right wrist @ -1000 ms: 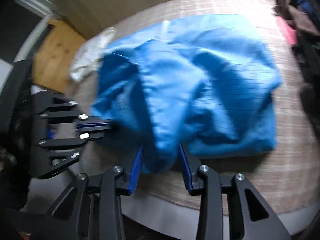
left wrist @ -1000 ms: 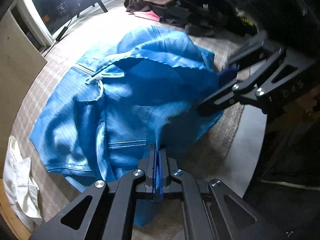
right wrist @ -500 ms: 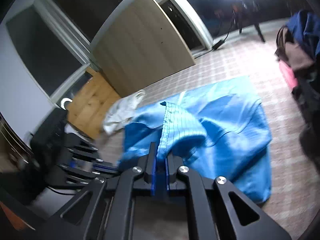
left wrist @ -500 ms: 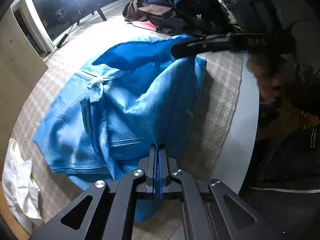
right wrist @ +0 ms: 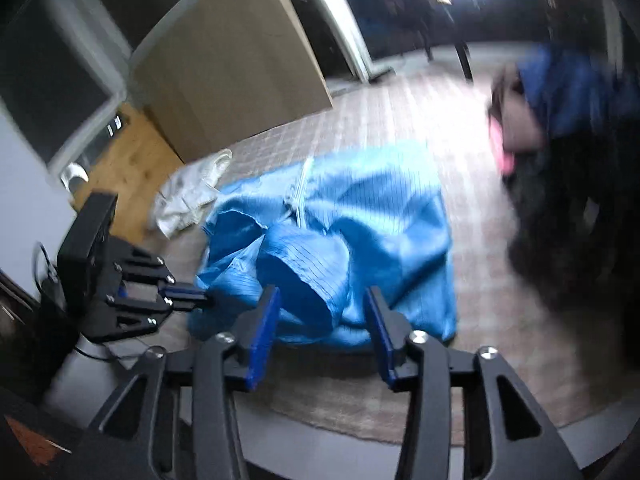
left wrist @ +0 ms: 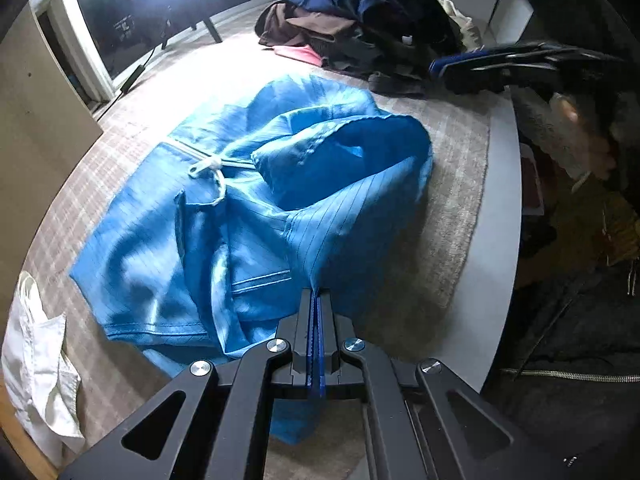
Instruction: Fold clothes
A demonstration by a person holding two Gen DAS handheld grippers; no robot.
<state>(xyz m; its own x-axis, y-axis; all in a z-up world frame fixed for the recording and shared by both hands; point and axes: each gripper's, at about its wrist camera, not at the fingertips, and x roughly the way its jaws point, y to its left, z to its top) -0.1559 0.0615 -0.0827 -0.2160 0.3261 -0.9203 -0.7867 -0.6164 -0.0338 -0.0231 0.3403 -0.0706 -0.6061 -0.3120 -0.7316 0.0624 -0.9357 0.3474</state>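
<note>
A bright blue garment (left wrist: 248,216) with a white drawstring (left wrist: 208,168) lies crumpled on the beige checked cloth of the table; it also shows in the right wrist view (right wrist: 360,236). My left gripper (left wrist: 316,312) is shut on a fold of the garment's near edge and lifts it slightly; it shows at the left of the right wrist view (right wrist: 200,300). My right gripper (right wrist: 320,304) is open and empty, raised above the garment's near side; it shows blurred at upper right of the left wrist view (left wrist: 452,66).
A pile of dark clothes (left wrist: 360,28) with a pink item (left wrist: 300,54) sits at the far side. A white cloth (left wrist: 36,360) lies at the left edge. The table's grey rim (left wrist: 500,240) runs on the right. A wooden panel (right wrist: 240,72) stands behind.
My right gripper shut on a garment fold, lifted it, then opened and let it drop, pulling back and up. My left gripper stays shut on the near edge.
</note>
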